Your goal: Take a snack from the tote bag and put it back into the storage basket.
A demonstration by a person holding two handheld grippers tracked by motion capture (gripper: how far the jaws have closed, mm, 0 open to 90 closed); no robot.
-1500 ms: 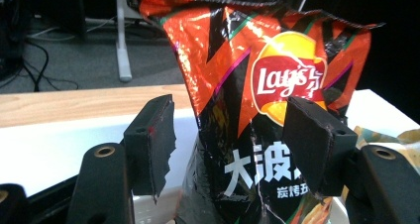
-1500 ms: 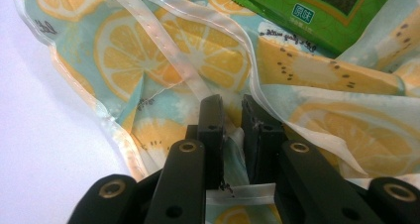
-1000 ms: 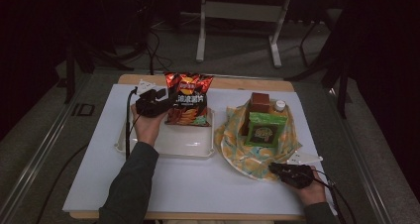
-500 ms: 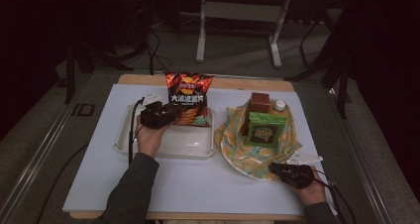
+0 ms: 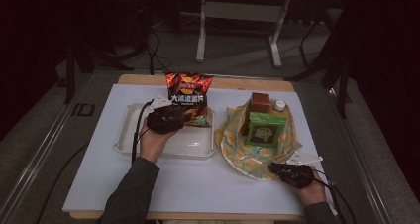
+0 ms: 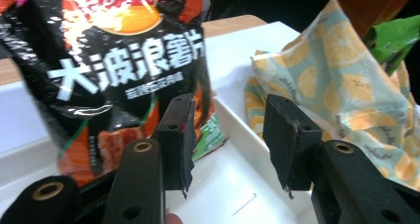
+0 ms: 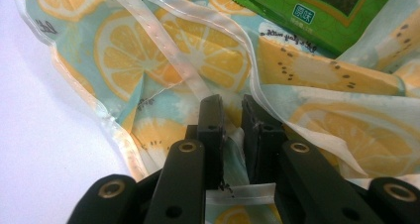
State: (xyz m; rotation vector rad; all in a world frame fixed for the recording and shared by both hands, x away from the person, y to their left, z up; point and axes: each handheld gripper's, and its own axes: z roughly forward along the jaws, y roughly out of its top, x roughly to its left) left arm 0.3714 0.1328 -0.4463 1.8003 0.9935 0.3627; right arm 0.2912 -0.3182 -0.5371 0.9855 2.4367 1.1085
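Note:
A black and red chips bag (image 5: 188, 96) stands upright at the back of a white tray (image 5: 124, 137). My left gripper (image 5: 166, 119) hovers over the tray just in front of the bag. Its jaws have just been opening a little, and nothing is between them. In the left gripper view the left gripper (image 6: 228, 135) is open over the tray (image 6: 237, 189), with the chips bag (image 6: 114, 70) behind its left jaw. My right gripper (image 5: 292, 174) is at the near edge of a lemon-print bag (image 5: 237, 149). The right gripper (image 7: 232, 107) is shut on the clear edge strip of the lemon-print bag (image 7: 163, 60).
Inside the lemon-print bag stand a green packet (image 5: 265, 130), a brown carton (image 5: 260, 102) and a white-capped bottle (image 5: 280, 105). The green packet (image 7: 322, 11) lies ahead of the right jaws. A white sheet (image 5: 99, 174) covers the table. Dark floor and a metal stand lie beyond.
My left gripper has moved right and slightly toward me, from the chips bag's left edge to its front. The right gripper and the lemon-print bag have stayed put.

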